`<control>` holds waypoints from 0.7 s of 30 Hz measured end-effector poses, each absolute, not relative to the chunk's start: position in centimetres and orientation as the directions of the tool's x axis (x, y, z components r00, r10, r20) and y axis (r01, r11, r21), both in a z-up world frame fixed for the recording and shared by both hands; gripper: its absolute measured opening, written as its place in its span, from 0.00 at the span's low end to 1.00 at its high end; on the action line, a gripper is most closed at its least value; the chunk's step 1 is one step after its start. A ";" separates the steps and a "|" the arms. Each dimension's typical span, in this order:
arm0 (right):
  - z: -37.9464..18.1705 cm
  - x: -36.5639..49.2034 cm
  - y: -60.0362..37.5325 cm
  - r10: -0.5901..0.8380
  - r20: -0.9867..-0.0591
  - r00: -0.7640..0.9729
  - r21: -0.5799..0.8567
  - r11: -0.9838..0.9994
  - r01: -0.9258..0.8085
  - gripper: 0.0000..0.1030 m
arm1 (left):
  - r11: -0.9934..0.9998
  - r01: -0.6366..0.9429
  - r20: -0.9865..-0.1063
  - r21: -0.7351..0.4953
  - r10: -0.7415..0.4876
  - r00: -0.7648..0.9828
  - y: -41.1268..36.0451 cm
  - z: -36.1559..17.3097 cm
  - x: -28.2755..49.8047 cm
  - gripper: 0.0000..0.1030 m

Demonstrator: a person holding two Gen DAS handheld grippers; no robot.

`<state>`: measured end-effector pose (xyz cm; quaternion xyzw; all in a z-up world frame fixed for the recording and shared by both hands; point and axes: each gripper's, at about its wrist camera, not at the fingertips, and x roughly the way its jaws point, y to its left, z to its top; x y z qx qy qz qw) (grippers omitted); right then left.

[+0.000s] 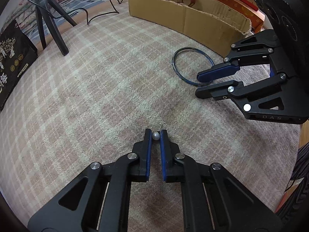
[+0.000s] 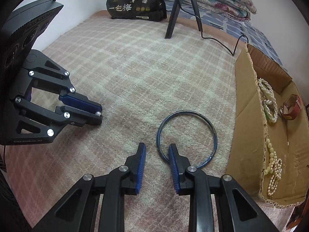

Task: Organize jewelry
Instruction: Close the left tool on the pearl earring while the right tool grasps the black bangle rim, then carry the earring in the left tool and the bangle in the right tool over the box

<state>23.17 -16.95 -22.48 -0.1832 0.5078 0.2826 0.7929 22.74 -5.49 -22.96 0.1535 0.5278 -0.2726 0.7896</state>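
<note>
A small pearl stud earring lies on the pink plaid blanket, and my left gripper is shut on it, its pin poking out past the tips. The right wrist view shows that same left gripper at the left, with the pearl at its tips. A thin blue bangle lies flat on the blanket. My right gripper stands open astride the bangle's near rim, one finger inside the ring and one outside; the pads do not touch it. In the left wrist view the right gripper sits over the bangle.
An open cardboard box to the right holds pearl strands and a red bracelet. A black tripod with its cable, a black printed pouch and folded bedding stand at the far side. An orange box sits behind the cardboard.
</note>
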 end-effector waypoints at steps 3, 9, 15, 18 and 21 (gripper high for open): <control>-22.6 23.2 -16.8 0.268 -0.910 0.315 0.010 0.776 -0.631 0.07 | 0.808 0.586 -0.917 -0.051 -0.271 0.294 -5.4 -22.9 22.7 0.06; -22.6 22.9 -16.6 0.278 -0.907 0.317 0.019 0.778 -0.628 0.01 | 0.816 0.575 -0.914 -0.062 -0.278 0.296 -5.0 -22.7 22.4 0.06; -21.7 22.4 -16.7 0.301 -0.895 0.328 0.038 0.786 -0.617 0.01 | 0.827 0.559 -0.909 -0.064 -0.279 0.310 -4.5 -22.0 22.1 0.06; -20.9 22.0 -16.8 0.316 -0.888 0.335 0.049 0.788 -0.614 0.01 | 0.832 0.552 -0.903 -0.065 -0.285 0.323 -4.1 -21.3 21.7 0.06; -20.1 21.6 -17.0 0.333 -0.878 0.344 0.060 0.790 -0.611 0.01 | 0.836 0.544 -0.895 -0.068 -0.292 0.336 -3.8 -20.5 21.4 0.06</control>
